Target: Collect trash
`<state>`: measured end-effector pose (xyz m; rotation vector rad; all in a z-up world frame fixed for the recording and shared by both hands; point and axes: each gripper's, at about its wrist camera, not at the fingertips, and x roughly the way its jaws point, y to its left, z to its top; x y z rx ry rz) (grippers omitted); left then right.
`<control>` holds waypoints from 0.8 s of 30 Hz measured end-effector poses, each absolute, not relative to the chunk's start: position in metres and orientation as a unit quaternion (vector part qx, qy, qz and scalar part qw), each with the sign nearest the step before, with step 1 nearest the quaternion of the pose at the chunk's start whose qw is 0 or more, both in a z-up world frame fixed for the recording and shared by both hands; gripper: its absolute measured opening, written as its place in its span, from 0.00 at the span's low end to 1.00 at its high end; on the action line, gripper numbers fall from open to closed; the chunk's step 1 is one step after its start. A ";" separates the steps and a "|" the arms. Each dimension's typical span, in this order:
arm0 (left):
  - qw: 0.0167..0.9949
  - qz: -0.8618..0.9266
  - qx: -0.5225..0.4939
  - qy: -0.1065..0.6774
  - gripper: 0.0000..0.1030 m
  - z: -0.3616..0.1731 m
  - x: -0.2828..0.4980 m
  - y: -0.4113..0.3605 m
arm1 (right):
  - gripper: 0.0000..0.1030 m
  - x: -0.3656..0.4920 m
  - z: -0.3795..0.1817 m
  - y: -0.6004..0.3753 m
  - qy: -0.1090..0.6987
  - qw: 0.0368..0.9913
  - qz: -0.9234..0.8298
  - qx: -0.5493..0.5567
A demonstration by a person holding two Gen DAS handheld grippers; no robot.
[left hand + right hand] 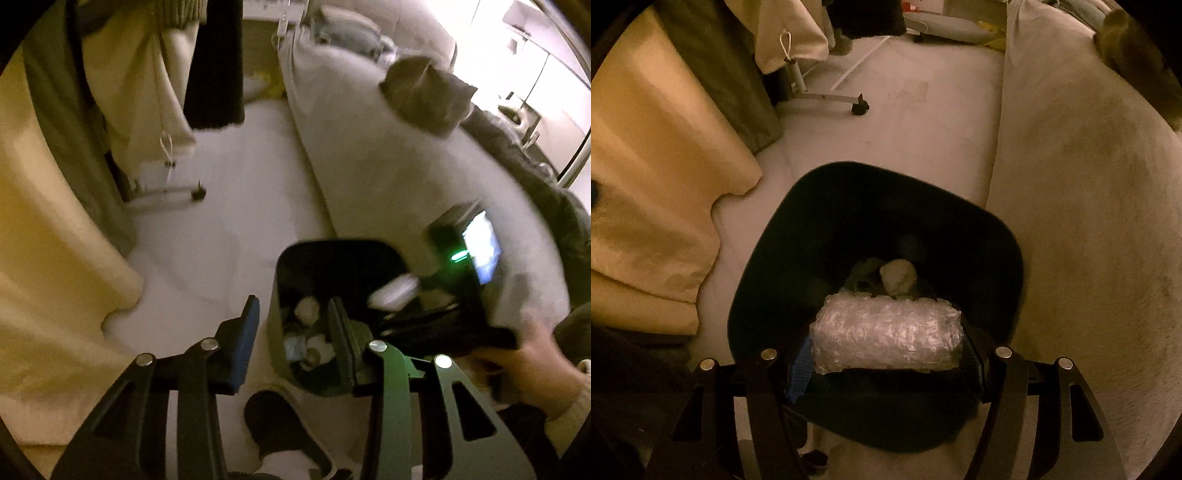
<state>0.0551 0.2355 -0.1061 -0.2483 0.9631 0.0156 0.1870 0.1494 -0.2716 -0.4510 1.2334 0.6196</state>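
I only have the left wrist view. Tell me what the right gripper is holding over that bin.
Observer: A roll of bubble wrap, clamped by the right gripper with its pads at either end.
Operator: Confirm it's over the opening.
Observer: Yes. In the right wrist view it hangs above the mouth of the bin, inside the rim's outline.
Operator: Report what's near it in there.
Observer: A crumpled white wad shows just past the roll, inside the bin.

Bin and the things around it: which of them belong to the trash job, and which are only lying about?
Belong to the job:
- black bin
- bubble wrap roll, held in the right tongs over the bin
- crumpled paper inside the bin
- left tongs, with nothing in them

Only lying about:
- bed cover
- grey cushion
- yellow curtain
- wheeled stand
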 end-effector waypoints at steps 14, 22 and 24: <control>0.931 0.056 -0.097 0.347 0.51 -0.026 -0.027 0.214 | 0.86 0.171 -0.224 0.131 0.506 0.788 0.302 -0.178; 0.950 0.079 -0.058 0.296 0.89 0.008 -0.051 0.196 | 0.93 0.149 -0.152 0.091 0.425 0.845 0.288 -0.151; 0.955 0.081 -0.051 0.281 0.91 0.017 -0.053 0.190 | 0.96 0.140 -0.130 0.077 0.401 0.859 0.286 -0.141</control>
